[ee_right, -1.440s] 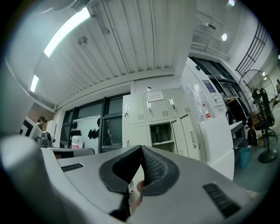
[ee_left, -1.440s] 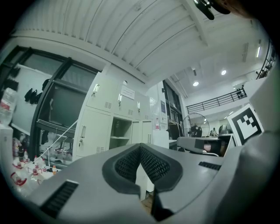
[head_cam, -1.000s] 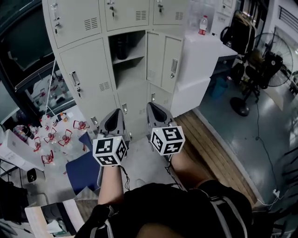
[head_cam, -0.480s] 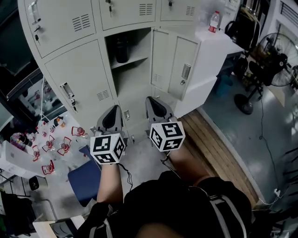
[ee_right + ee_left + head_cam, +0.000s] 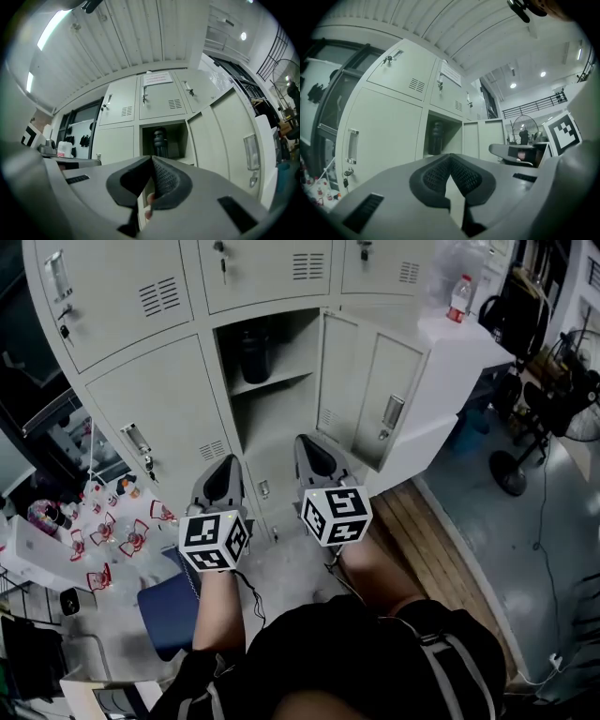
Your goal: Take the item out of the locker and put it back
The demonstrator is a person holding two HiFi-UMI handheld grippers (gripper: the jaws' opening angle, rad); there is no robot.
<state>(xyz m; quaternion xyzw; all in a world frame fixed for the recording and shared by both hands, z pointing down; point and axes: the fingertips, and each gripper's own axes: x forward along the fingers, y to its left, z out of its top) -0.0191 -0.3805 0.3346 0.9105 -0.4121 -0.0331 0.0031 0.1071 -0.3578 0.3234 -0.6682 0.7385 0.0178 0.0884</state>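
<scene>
A dark bottle (image 5: 255, 352) stands on the shelf of the open locker compartment (image 5: 272, 381), whose door (image 5: 375, 399) is swung out to the right. The bottle also shows in the left gripper view (image 5: 435, 138) and in the right gripper view (image 5: 160, 140). My left gripper (image 5: 223, 470) and right gripper (image 5: 314, 451) are held side by side, level, pointing at the lockers and well short of the compartment. Both are shut with nothing between the pads; in their own views the left gripper (image 5: 450, 157) and right gripper (image 5: 152, 159) show meeting tips.
A white cabinet with a water bottle (image 5: 458, 298) stands right of the lockers. A fan (image 5: 581, 399) is at the far right. A blue seat (image 5: 169, 610) and several red-and-white items (image 5: 103, 531) lie on the floor at left. Wooden flooring (image 5: 422, 540) runs at right.
Both grippers and the person have come closer to the lockers; the open compartment now looms larger and nearer the middle of the head view. The jaws stayed shut.
</scene>
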